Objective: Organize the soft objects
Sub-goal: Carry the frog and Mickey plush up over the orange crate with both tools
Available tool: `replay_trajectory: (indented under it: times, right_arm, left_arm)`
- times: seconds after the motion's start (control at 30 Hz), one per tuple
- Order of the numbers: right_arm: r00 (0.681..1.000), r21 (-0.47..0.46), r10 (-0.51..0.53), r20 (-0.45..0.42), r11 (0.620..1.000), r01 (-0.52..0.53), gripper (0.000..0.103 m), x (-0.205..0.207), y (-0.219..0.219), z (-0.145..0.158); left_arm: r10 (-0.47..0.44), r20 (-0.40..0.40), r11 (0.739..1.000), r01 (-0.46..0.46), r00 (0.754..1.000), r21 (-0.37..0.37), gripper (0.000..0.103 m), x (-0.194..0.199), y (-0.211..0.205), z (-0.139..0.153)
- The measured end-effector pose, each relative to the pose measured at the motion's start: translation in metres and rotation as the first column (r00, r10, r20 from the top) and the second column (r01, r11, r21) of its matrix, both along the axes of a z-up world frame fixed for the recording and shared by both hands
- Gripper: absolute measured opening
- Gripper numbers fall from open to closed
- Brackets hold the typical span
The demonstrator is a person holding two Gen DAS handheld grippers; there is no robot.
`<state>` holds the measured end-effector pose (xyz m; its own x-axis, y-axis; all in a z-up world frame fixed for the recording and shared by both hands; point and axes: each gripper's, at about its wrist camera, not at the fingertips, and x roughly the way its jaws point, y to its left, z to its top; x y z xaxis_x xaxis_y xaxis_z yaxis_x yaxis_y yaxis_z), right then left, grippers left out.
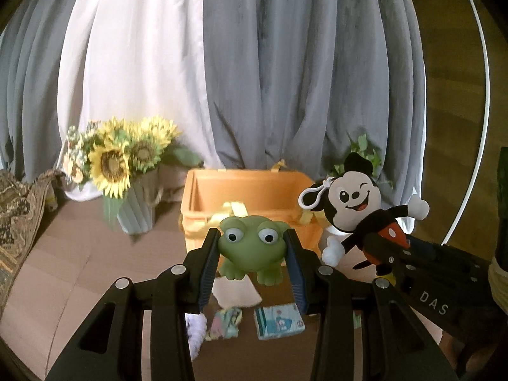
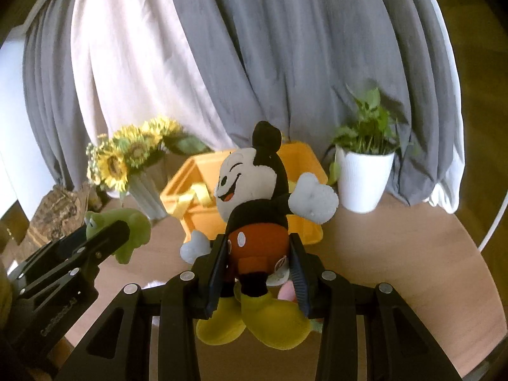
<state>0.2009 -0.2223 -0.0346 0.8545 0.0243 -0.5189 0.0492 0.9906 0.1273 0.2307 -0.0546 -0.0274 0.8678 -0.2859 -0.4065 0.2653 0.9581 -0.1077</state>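
Observation:
My left gripper is shut on a green frog toy and holds it above the table, just before the open orange box. My right gripper is shut on a Mickey Mouse plush at its red shorts, also lifted before the orange box. The plush and the right gripper show at the right of the left wrist view. The frog and the left gripper show at the left of the right wrist view. Yellow cloth lies inside the box.
On the round wooden table lie small cloths and packets below the left gripper. A vase of sunflowers stands left of the box, a white potted plant to its right. Grey and white curtains hang behind.

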Motion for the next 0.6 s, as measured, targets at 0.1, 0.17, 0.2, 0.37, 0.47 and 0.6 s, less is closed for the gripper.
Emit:
replay_trajectory:
  times: [0.1,0.17,0.2,0.37,0.47,0.6]
  right_arm:
    - [1.000,0.002,0.002,0.027,1.000,-0.002,0.039,0.006,0.001,0.008]
    - [0.999,0.001,-0.001,0.045,1.000,0.001,0.039,0.009,0.002,0.013]
    - [0.999,0.002,0.000,0.053,1.000,0.000,0.039,0.011,0.003,0.015]
    - [0.995,0.001,-0.009,0.096,1.000,0.008,0.039,0.020,0.004,0.025]
    - [0.992,0.002,-0.019,0.122,1.000,0.019,0.039,0.025,0.004,0.031]
    - [0.988,0.001,-0.029,0.153,1.000,0.030,0.039,0.033,0.003,0.038]
  left_arm:
    - [-0.004,0.030,1.000,0.004,1.000,0.003,0.040,0.005,0.001,0.007]
    - [-0.006,0.051,1.000,0.006,0.999,0.004,0.040,0.010,0.001,0.013]
    - [-0.007,0.061,1.000,0.007,0.998,0.004,0.040,0.012,0.001,0.016]
    - [-0.019,0.107,1.000,0.018,0.994,0.004,0.040,0.024,0.002,0.028]
    - [-0.022,0.132,1.000,0.021,0.991,0.008,0.040,0.032,0.002,0.032]
    - [-0.023,0.155,1.000,0.021,0.988,0.015,0.040,0.042,0.002,0.036]
